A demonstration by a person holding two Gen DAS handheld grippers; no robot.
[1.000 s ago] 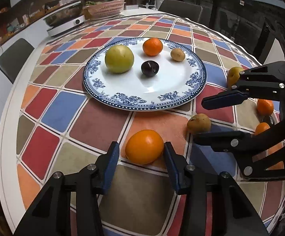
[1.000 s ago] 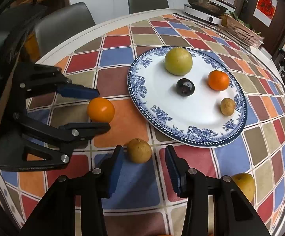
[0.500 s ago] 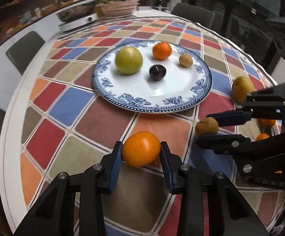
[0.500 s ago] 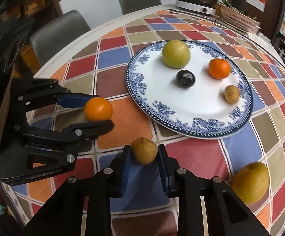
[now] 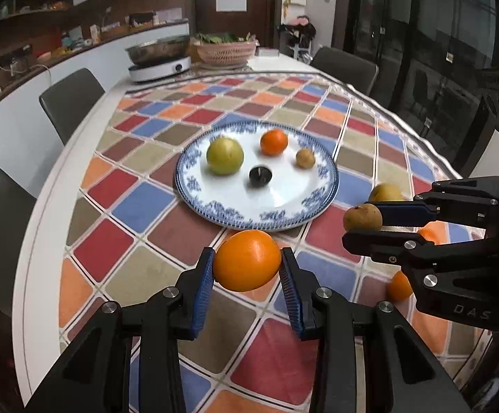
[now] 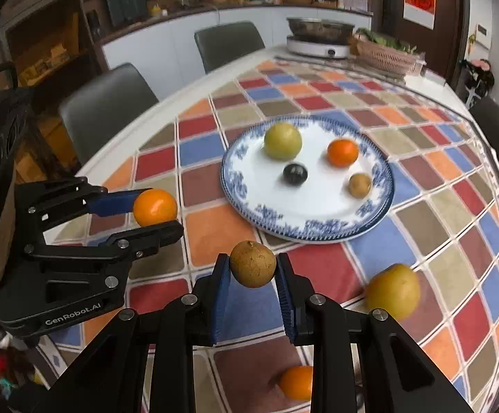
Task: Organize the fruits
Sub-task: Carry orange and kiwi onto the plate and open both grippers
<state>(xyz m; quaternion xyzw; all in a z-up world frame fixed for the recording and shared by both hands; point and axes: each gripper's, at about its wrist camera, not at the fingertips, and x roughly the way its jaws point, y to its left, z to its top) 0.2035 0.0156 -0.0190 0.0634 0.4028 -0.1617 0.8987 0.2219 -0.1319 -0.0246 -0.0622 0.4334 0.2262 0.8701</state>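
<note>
Nearest each camera, a claw clamped on a fruit above the counter.

Close to the left wrist lens, the left claw point(image 5: 247, 268) has its blue pads pressed on both sides of a large orange point(image 5: 247, 260), having just closed on it; the fruit sits clear of the checked counter point(image 5: 139, 206). Beside it, the right claw point(image 6: 252, 270) is drawn in tight on a small brown fruit point(image 6: 252, 263), pads touching both sides. Near that claw on the cloth lie a yellow pear point(image 6: 393, 290) and a small orange point(image 6: 295, 382). Farther out stands the blue-and-white plate point(image 5: 211, 206), bearing a green apple point(image 5: 225, 156), a dark plum point(image 5: 260, 176), a tangerine point(image 5: 273, 142) and a second small brown fruit point(image 5: 305, 158), all apart from one another.
</note>
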